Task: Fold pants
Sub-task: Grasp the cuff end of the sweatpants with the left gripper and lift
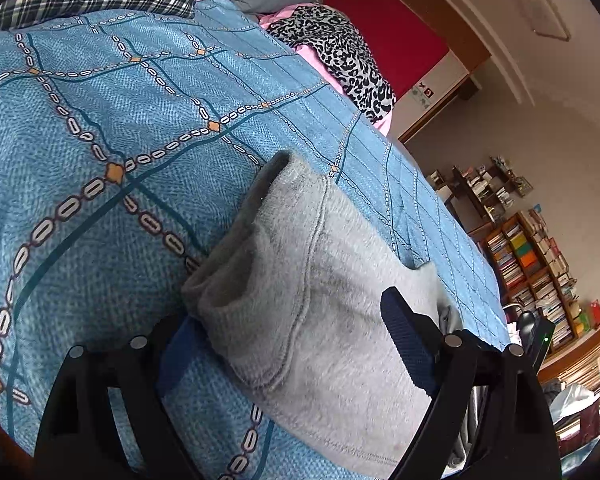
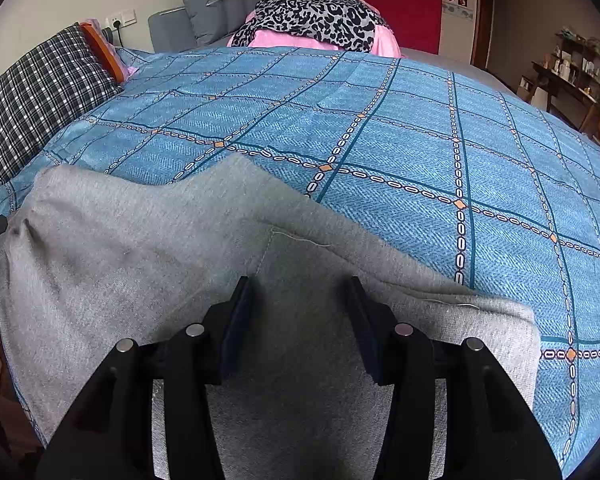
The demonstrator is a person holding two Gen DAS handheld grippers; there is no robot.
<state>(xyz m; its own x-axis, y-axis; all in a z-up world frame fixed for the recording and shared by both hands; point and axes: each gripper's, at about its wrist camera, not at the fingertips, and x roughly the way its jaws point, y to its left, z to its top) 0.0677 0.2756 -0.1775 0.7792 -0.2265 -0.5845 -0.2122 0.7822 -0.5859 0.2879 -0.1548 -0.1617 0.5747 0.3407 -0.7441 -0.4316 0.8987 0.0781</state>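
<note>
Grey fleece pants lie on a blue patterned bedspread, partly folded over themselves. In the left wrist view a bunched, turned-over end of the pants sits between the fingers of my left gripper. The jaws stand wide apart around the cloth, not pinching it. In the right wrist view my right gripper hovers over the flat grey cloth with its jaws open and nothing between them. The bedspread also shows in the left wrist view.
A plaid pillow lies at the bed's left. A leopard-print cloth on pink bedding and a grey cushion are at the head. Bookshelves stand beyond the bed's right edge.
</note>
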